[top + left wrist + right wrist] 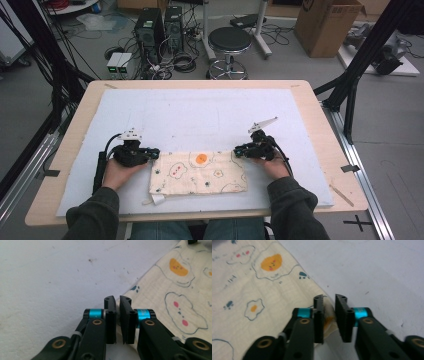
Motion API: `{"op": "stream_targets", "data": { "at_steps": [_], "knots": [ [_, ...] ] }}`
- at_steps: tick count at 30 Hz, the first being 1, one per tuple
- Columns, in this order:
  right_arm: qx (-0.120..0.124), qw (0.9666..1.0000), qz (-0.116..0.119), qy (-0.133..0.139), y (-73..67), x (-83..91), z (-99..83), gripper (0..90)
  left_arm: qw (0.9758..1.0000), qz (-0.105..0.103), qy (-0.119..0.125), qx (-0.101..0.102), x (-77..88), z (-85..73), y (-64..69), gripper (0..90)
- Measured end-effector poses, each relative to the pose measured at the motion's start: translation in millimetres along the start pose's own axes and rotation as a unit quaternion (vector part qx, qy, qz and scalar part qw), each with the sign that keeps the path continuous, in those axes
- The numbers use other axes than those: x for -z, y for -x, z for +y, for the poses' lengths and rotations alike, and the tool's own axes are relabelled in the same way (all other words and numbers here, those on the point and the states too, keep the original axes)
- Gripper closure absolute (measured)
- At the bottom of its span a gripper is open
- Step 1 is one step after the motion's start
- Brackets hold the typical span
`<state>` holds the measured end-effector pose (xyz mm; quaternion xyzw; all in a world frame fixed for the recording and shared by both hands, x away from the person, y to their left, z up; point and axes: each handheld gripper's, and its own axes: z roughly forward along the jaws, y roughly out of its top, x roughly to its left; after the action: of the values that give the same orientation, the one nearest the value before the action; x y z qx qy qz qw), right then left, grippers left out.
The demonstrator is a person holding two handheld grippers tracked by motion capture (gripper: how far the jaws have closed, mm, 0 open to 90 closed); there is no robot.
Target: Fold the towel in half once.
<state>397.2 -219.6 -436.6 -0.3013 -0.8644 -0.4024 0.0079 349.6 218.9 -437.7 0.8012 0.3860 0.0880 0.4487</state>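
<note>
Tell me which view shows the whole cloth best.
High view: the cloth lies flat on the mat, all edges visible. The left gripper view catches one corner with printed eggs; the right gripper view shows another corner between its jaws.

No text, label, brand or number could be read anywhere; the cloth (pixel 198 172) bore only printed fried-egg and cloud drawings with small faces, and the marks on the cardboard box (pixel 327 22) were too small to make out.
</note>
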Motion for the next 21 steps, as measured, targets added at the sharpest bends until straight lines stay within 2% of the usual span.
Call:
{"op": "stream_targets", "data": {
  "at_steps": [6, 9, 15, 21],
  "knots": [
    [0.005, 0.9990, 0.005, 0.045, -4.0, 8.1, 2.8, 60.8, 0.9997, -0.013, 0.018, 0.004, 5.6, 1.6, 1.5, 68.4],
    [0.004, 0.9983, 0.002, 0.058, -6.0, 10.4, 3.8, 55.0, 0.9995, -0.017, 0.025, 0.001, 7.9, 2.2, 3.0, 65.4],
    [0.010, 0.9978, -0.001, 0.065, -9.3, 12.4, 4.4, 44.4, 0.9993, -0.020, 0.031, -0.005, 13.2, 3.1, 7.2, 59.7],
    [0.013, 0.9974, -0.006, 0.070, -12.4, 12.4, 5.1, 40.3, 0.9991, -0.020, 0.033, -0.015, 16.2, 2.9, 9.1, 55.4]
  ]
}}
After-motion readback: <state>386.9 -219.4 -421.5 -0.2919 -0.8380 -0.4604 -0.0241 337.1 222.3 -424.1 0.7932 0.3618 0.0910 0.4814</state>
